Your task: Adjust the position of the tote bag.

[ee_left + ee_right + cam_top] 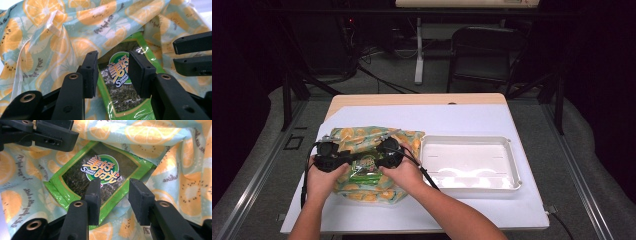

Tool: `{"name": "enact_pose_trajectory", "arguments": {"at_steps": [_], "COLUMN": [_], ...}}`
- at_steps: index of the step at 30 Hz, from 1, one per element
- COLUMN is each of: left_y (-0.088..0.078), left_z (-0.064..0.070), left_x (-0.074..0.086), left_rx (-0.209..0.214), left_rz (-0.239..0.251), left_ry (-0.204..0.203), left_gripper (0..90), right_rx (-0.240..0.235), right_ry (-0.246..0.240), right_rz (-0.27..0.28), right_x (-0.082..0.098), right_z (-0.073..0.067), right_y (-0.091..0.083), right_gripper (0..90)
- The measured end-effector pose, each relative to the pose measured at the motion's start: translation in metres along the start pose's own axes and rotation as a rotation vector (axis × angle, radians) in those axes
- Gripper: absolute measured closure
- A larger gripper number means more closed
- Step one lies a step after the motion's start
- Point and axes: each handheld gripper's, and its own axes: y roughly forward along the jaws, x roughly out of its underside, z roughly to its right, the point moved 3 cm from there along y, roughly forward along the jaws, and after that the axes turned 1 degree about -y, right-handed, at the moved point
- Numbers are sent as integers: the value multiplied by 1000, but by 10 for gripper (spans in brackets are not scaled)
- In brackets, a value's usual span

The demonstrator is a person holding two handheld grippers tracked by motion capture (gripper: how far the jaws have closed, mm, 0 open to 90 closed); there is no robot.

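A flat green foil seaweed packet [100, 173] lies on an orange-slice-printed fabric bag [45, 37], directly beneath and between both tongs. The left gripper [112, 73] and right gripper [113, 200] hover above it from opposite sides, jaws spread, pinching nothing.

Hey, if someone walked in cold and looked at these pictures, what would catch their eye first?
Most striking is the orange-slice patterned bag spread on the left of the table, with a green seaweed snack packet lying on it. Both hand-held grippers hover over that packet: the left hand-held gripper and the right hand-held gripper, jaws apart. To the right sits an empty white tray.
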Motion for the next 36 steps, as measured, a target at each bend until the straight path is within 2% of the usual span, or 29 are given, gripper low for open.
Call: {"name": "enact_pose_trajectory", "arguments": {"at_steps": [3, 4, 6, 9, 11, 15, 17, 19, 22, 23, 25, 26, 29, 32, 36], "left_y": [2, 3, 5, 10, 13, 16, 16, 15, 15, 15, 13, 12, 10, 10, 11], "left_z": [2, 3, 7, 13, 15, 12, 10, 8, 7, 6, 5, 5, 4, 6, 5], "left_x": [2, 2, 3, 5, 7, 9, 10, 10, 11, 11, 10, 10, 10, 11, 11], "left_rx": [-7, -13, -28, -17, -18, -9, -10, -19, -27, -23, -24, -25, -16, 24, 22], "left_rz": [-15, -18, -33, -51, -56, -81, -90, -93, -96, -94, -79, -77, -77, -78, -92], "left_ry": [4, 12, 36, 55, 61, 39, 29, 29, 24, 20, 14, 10, -4, -14, -14], "left_gripper": [600, 600, 599, 594, 590, 580, 580, 561, 559, 559, 550, 540, 537, 550, 551], "right_rx": [11, 15, 18, 31, 46, 55, 58, 54, 57, 55, 57, 58, 60, 52, 51], "right_ry": [2, -8, 1, 2, -18, -1, -14, -9, -5, -19, -24, -10, -13, -5, -12], "right_rz": [-9, -27, -31, -50, -72, -56, -84, -84, -69, -90, -96, -76, -76, -70, -80], "right_x": [1, 2, 3, 6, 7, 8, 9, 9, 11, 11, 11, 11, 12, 12, 12], "right_z": [0, 1, 0, 0, 1, 0, 1, 2, 0, 1, 1, 0, 0, -1, 0], "right_y": [4, 5, 9, 14, 15, 20, 20, 21, 24, 22, 22, 24, 24, 25, 25], "right_gripper": [646, 651, 660, 671, 682, 700, 712, 734, 749, 750, 757, 762, 767, 766, 764]}}
